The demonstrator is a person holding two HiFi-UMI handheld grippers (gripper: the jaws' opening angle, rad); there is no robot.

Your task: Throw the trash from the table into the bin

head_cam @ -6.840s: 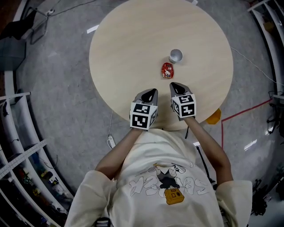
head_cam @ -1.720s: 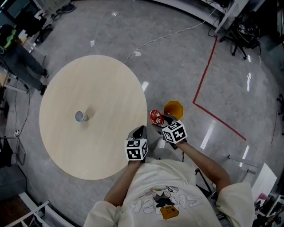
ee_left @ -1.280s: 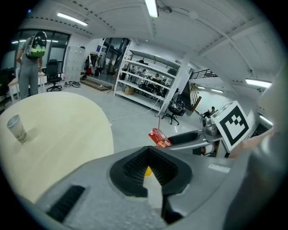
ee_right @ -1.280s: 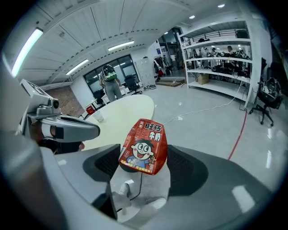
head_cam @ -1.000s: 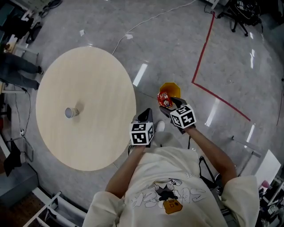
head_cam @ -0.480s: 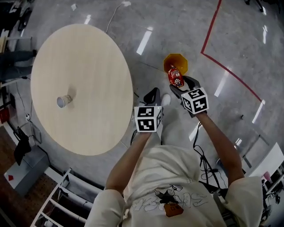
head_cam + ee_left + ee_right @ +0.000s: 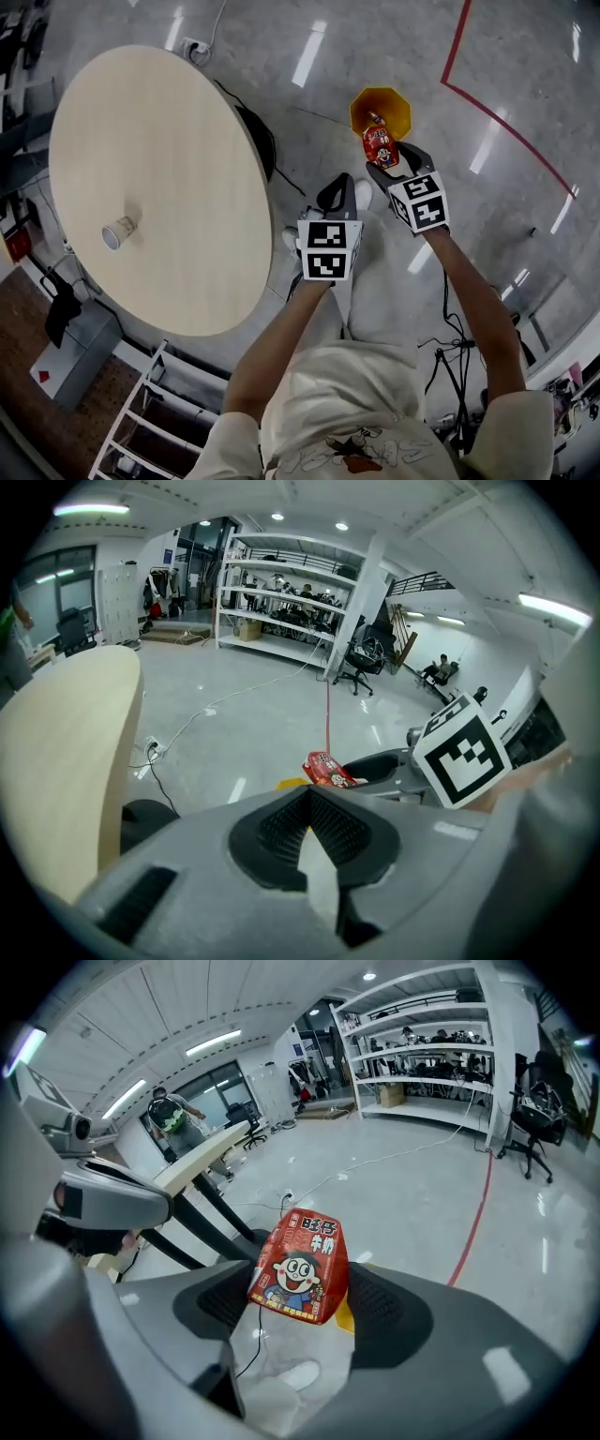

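Right gripper (image 7: 396,161) is clamping a red packet (image 7: 379,147), perhaps a drink carton, above the orange bin (image 7: 394,105), not yet released. Left gripper (image 7: 336,192), jaws together and empty, is hanging nearby. A paper cup (image 7: 117,232) is waiting on the surface (image 7: 187,141), well apart from the bin.

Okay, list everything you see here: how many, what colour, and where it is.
round light-wood table: one, pale beige, left
white paper cup: one, lying on the table
orange octagonal bin: one, on the floor, top centre
red snack packet: one, between the right gripper's jaws, near the bin
red floor tape line: one, upper right
white metal shelving: one unit, lower left
left gripper: grey, shut, empty
right gripper: grey, shut on the packet
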